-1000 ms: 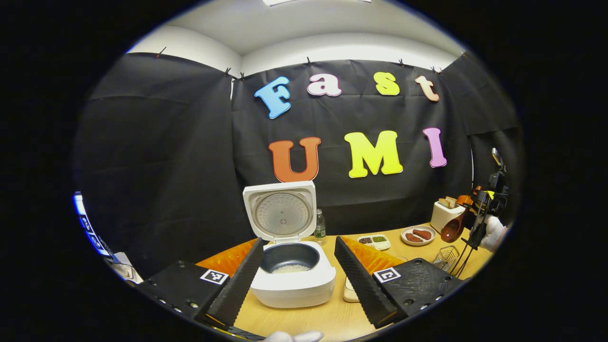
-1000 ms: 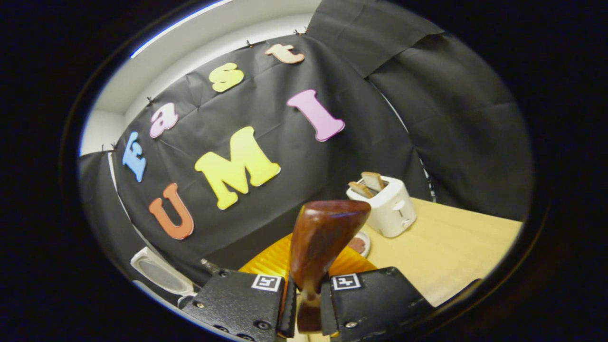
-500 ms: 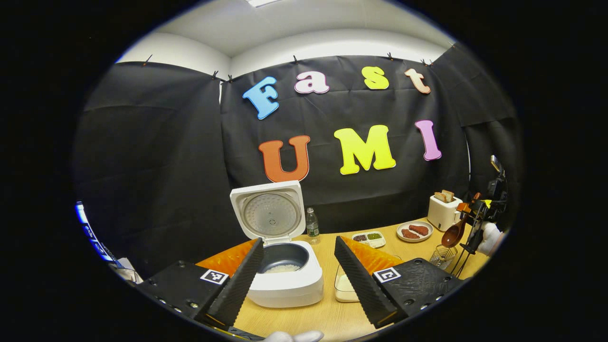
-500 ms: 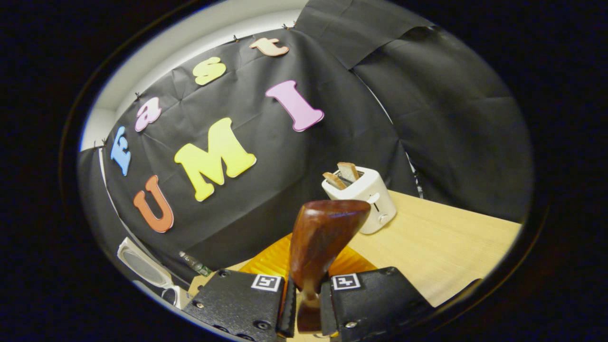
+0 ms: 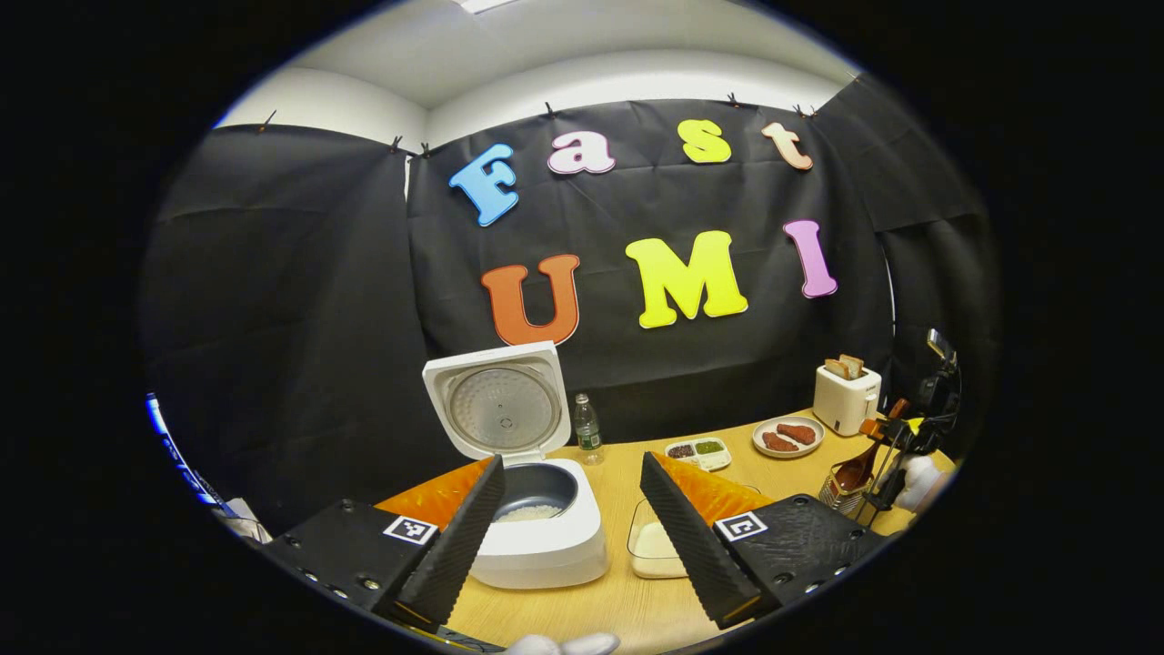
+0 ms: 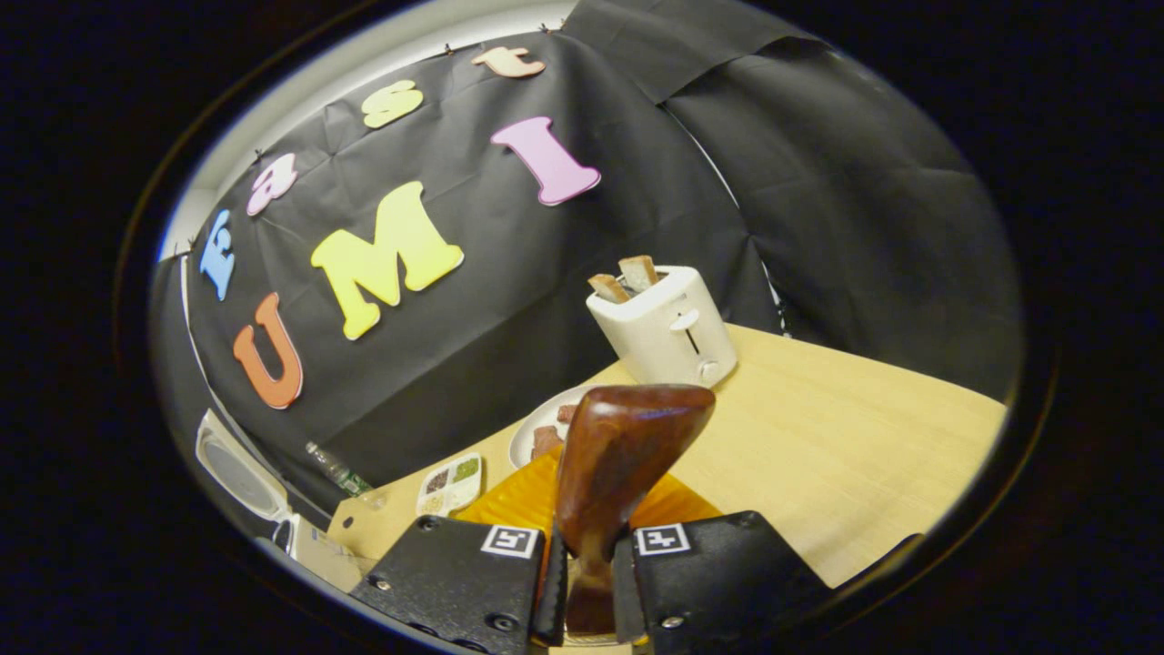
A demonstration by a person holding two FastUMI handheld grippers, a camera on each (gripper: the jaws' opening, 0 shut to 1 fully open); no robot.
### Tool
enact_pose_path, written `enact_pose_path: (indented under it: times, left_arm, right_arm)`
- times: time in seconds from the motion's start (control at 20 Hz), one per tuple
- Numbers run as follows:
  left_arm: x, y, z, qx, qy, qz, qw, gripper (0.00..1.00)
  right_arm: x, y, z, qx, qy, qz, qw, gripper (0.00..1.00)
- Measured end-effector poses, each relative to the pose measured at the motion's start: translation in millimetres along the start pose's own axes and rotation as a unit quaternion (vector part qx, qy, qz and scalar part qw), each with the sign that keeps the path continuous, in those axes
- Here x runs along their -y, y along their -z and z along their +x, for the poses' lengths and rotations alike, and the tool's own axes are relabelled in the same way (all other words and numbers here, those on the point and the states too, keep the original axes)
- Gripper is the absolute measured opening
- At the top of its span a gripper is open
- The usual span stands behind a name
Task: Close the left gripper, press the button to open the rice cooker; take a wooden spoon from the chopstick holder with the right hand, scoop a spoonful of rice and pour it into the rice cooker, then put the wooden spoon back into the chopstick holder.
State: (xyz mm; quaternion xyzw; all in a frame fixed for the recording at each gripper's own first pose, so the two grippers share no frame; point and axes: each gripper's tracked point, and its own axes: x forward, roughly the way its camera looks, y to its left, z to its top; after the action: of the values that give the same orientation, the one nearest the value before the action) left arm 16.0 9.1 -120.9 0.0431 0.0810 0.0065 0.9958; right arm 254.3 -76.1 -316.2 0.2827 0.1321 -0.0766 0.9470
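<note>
Cooker [image 5: 536,537], lower centre of left gripper view: lid up, rice in pot. Left gripper [image 5: 571,537] jaws released. Far right: spoon [image 5: 853,473] bowl at holder [image 5: 841,491]. Right gripper view: right gripper [image 6: 589,582] jaws grasping spoon [image 6: 618,455], dark glossy wood; toaster [image 6: 668,327] on worktop [image 6: 846,455].

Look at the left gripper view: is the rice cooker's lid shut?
No: the rice cooker has its lid standing upright, with rice lying in the open inner pot.

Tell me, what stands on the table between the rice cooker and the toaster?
In the left gripper view: a bottle, a small divided dish and a plate, between rice cooker and toaster.
</note>
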Motion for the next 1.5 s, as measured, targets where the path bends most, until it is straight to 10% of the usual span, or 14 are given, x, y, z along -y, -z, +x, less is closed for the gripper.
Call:
enact_pose_path:
  times: [0.45,0.55,0.85,1.25,1.5]
  left_arm:
    - [0.9,-3.1,0.8,0.002,0.002,0.004,1.000,0.95]
    - [0.3,-5.4,1.1,0.004,0.003,0.006,1.000,0.95]
    - [-10.9,-14.7,1.4,0.010,0.000,0.005,1.000,0.95]
    - [-28.1,-46.7,9.7,0.026,-0.001,-0.009,1.000,0.95]
    - [-41.0,-82.1,18.9,0.063,-0.007,-0.005,0.998,0.95]
  right_arm:
    - [11.5,20.5,3.6,-0.031,0.021,-0.036,0.999,0.32]
    - [17.4,18.9,1.7,-0.029,0.033,-0.065,0.997,1.00]
    - [0.2,-28.0,-47.7,0.021,0.034,-0.159,0.986,0.98]
    - [-105.8,-101.2,-203.3,0.108,-0.063,-0.267,0.956,0.99]
    - [-124.3,-102.1,-260.3,0.087,-0.059,-0.255,0.961,0.99]
